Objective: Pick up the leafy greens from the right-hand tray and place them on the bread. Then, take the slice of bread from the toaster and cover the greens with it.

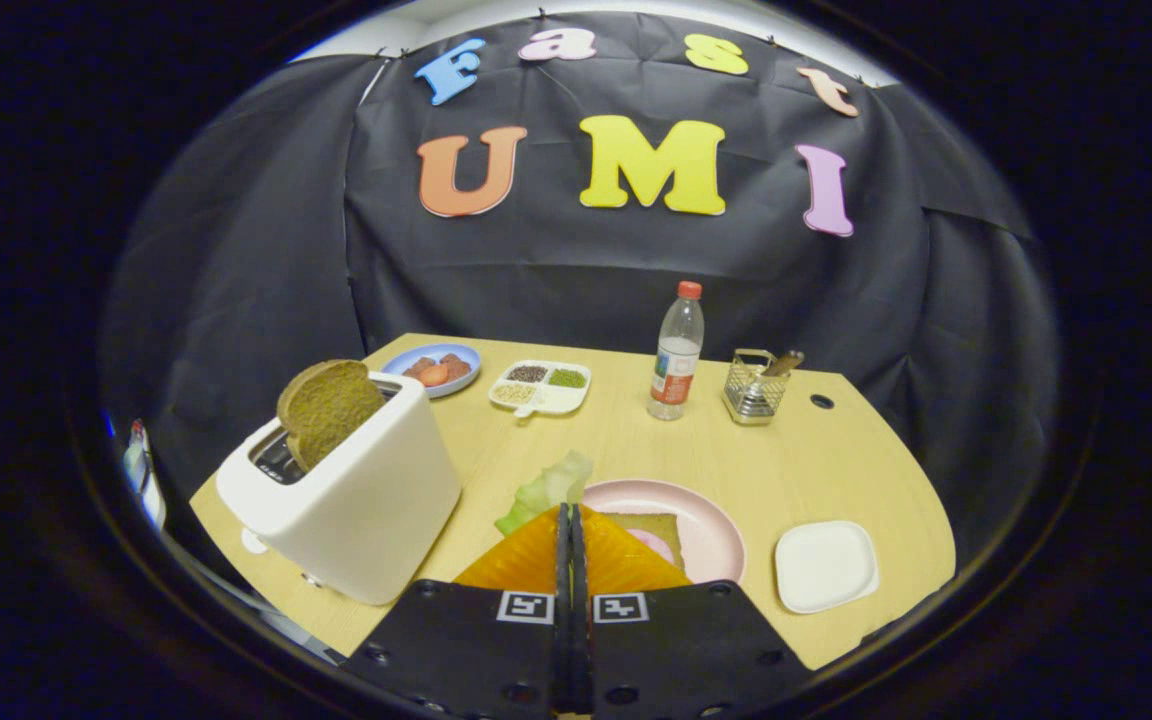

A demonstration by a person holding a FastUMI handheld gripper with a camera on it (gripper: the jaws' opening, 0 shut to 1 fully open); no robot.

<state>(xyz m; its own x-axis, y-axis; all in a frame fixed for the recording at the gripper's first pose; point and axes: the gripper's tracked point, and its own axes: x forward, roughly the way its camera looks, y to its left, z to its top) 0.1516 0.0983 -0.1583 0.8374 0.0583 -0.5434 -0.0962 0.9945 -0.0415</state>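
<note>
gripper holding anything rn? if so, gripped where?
Yes. The gripper is closed on the pale green leafy greens, pinching their near lower edge; the rest sticks out beyond the fingertips, beside the pink plate.

Matt wooden table (pixel 636 440) (glossy toaster (pixel 366 500))

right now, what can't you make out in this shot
- Jaws' hold on the leafy greens: the gripper looks closed, but its own fingers hide any pinch.
- Bread on the pink plate: the fingers cover much of it, as well as the pink slice on top.
- Toaster slot: the bread slice hides its depth.
- Divided dish and blue plate: contents too small to name.
</note>
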